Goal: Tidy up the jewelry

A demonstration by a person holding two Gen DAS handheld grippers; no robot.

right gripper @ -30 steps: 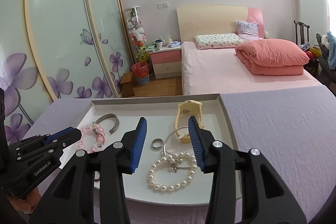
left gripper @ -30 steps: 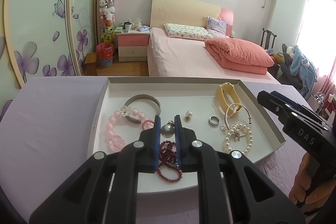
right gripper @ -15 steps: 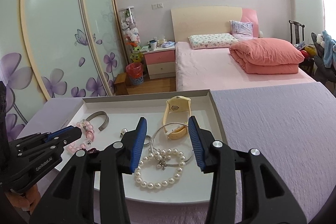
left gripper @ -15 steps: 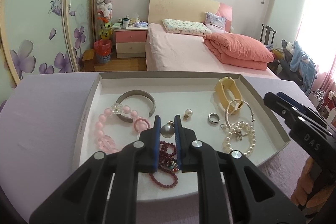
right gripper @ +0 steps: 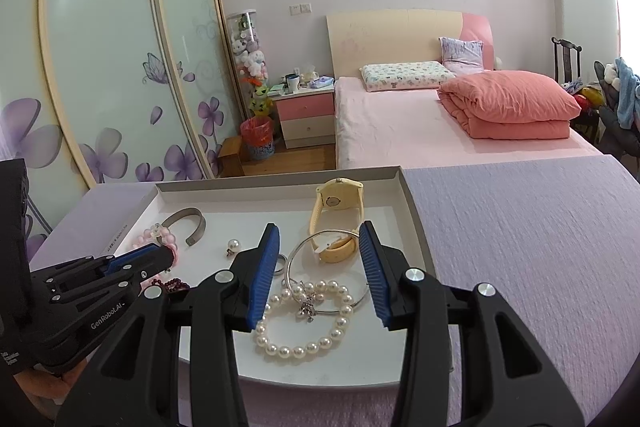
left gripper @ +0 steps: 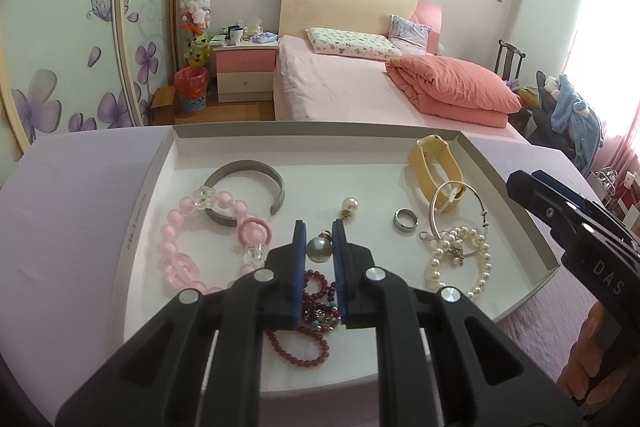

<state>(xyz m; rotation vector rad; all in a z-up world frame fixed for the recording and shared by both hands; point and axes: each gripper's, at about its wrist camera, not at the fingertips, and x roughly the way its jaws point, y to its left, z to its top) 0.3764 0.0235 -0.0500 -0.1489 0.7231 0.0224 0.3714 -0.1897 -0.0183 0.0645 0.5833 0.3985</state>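
Nearest, left gripper (left gripper: 319, 233) pinches a grey pearl pendant (left gripper: 319, 249) above the dark red bead bracelet (left gripper: 304, 327) at the tray's (left gripper: 138, 223) near edge. Right gripper (right gripper: 316, 247) hovers partly open, empty, over the white pearl bracelet (right gripper: 308, 319) and silver bangle (right gripper: 326, 269). Mid-tray: ring (left gripper: 406, 219), pearl earring (left gripper: 348, 207), pink bracelet (left gripper: 200, 239). Farther: grey cuff (left gripper: 250, 191) left, yellow watch (left gripper: 436, 173) right.

Shallow white tray (left gripper: 148, 187) holding jewelry:
- grey cuff (left gripper: 245, 187) and pink bead bracelet (left gripper: 176, 239), left side
- dark red bead strand (left gripper: 312, 343), near edge
- yellow watch (left gripper: 434, 171), far right corner
- pearl bracelet (left gripper: 460, 267), right edge
- grey pearl pendant (left gripper: 319, 249), lifted at centre
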